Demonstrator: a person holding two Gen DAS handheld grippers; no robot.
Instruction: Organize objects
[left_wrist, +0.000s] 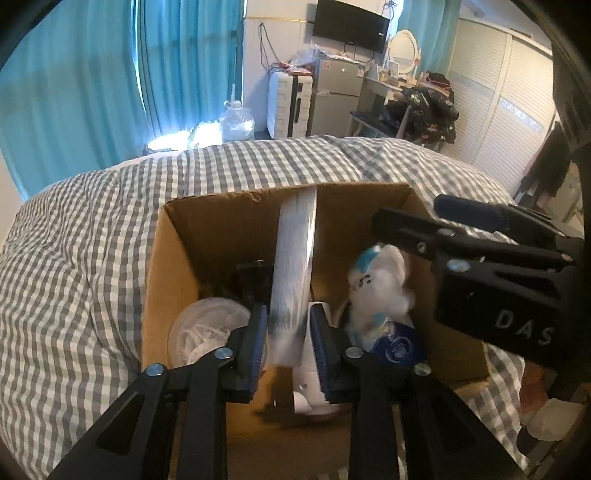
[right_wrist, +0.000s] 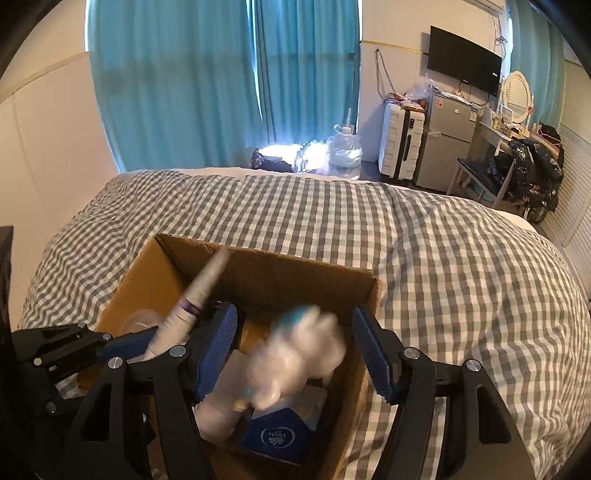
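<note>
An open cardboard box (left_wrist: 229, 221) (right_wrist: 266, 262) sits on a grey-checked bed. My left gripper (left_wrist: 289, 343) is shut on a long white tube (left_wrist: 293, 254), which stands up out of the box; the tube also shows in the right wrist view (right_wrist: 201, 291). My right gripper (right_wrist: 295, 354) is open above the box, and a white and blue plush toy (right_wrist: 303, 347) (left_wrist: 380, 280) is blurred between its fingers, apart from them. Inside the box lie a blue pack (right_wrist: 280, 435) (left_wrist: 397, 349), a clear plastic lid (left_wrist: 207, 325) and a white object (left_wrist: 310, 391).
The checked duvet (right_wrist: 443, 266) surrounds the box on all sides. Beyond the bed are teal curtains (right_wrist: 221, 81), a water jug (right_wrist: 343, 151), a white suitcase (right_wrist: 400, 144), a small fridge (right_wrist: 448, 136) and a cluttered chair (right_wrist: 524, 173).
</note>
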